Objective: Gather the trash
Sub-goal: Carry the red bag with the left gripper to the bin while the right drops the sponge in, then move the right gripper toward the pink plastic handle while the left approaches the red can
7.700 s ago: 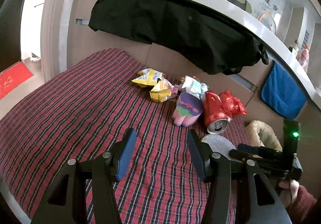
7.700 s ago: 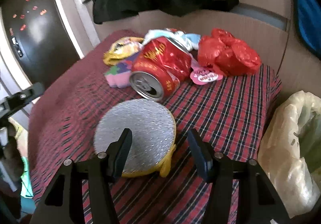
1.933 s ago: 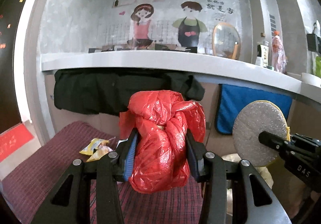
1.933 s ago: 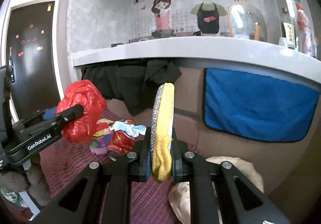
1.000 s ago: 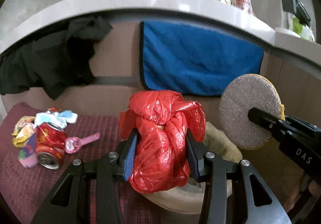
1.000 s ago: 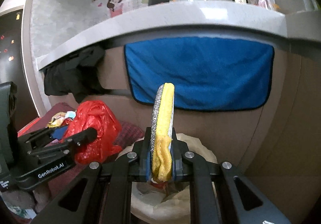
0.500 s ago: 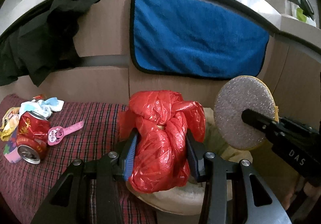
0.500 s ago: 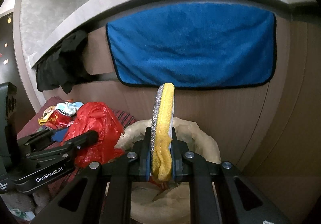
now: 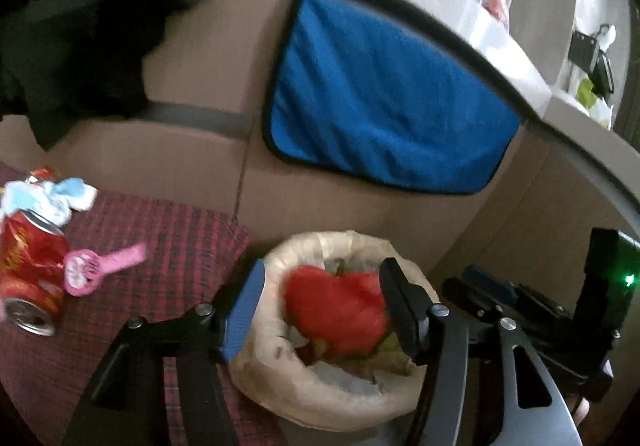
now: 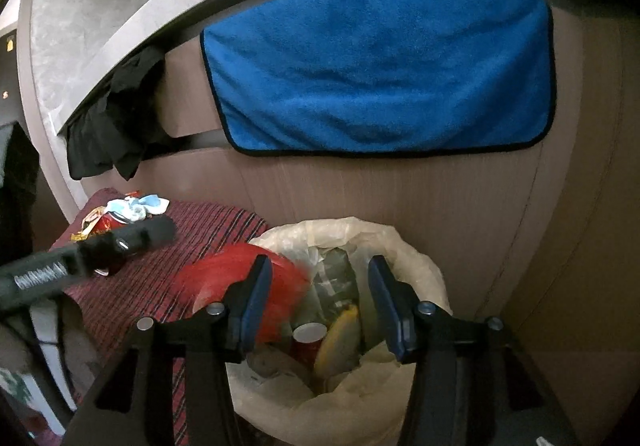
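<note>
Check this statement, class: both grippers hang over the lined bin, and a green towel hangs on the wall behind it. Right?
Not quite. The towel is blue, not green, as the right wrist view shows. The rest holds: the left gripper and right gripper hang over the lined bin, jaws opening with nothing gripped.

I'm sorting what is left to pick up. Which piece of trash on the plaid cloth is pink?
The small pink tag, lying flat beside the red can. The can is red, and the crumpled wrapper behind it is white and light blue.

Bin mouth (image 10: 416, 258) open above; wood panel (image 10: 460, 198) close behind.
</note>
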Tool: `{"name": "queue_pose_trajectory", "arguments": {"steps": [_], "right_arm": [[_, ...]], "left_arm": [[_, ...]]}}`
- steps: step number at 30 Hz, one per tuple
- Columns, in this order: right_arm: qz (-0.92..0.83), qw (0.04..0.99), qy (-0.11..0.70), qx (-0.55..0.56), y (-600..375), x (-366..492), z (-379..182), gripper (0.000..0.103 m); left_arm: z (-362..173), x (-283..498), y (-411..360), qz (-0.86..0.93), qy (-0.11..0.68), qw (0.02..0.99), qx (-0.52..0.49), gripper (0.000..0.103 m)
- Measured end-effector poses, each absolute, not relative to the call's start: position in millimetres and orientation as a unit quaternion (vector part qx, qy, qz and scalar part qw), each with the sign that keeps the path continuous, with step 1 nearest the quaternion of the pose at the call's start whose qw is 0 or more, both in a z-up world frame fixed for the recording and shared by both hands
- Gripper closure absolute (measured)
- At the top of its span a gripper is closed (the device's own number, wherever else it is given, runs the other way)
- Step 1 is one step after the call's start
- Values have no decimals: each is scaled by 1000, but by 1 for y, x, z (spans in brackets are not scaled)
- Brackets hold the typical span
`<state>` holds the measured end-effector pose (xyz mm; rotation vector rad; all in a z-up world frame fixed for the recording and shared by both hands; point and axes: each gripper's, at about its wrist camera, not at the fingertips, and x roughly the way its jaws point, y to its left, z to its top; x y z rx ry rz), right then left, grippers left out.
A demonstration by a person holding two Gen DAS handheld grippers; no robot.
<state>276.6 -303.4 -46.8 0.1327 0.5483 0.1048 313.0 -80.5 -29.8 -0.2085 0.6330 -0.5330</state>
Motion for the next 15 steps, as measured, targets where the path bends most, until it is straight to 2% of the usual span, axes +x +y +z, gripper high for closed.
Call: {"name": "queue_pose_trajectory", "arguments": {"steps": [8, 15], "right_arm": [[60, 969, 238, 36, -270, 260, -12, 51], [98, 967, 233, 11, -209, 259, -1, 46]], "left_arm": [[0, 293, 11, -167, 262, 944, -115, 43], [-1, 269, 116, -69, 251, 958, -123, 43]]}}
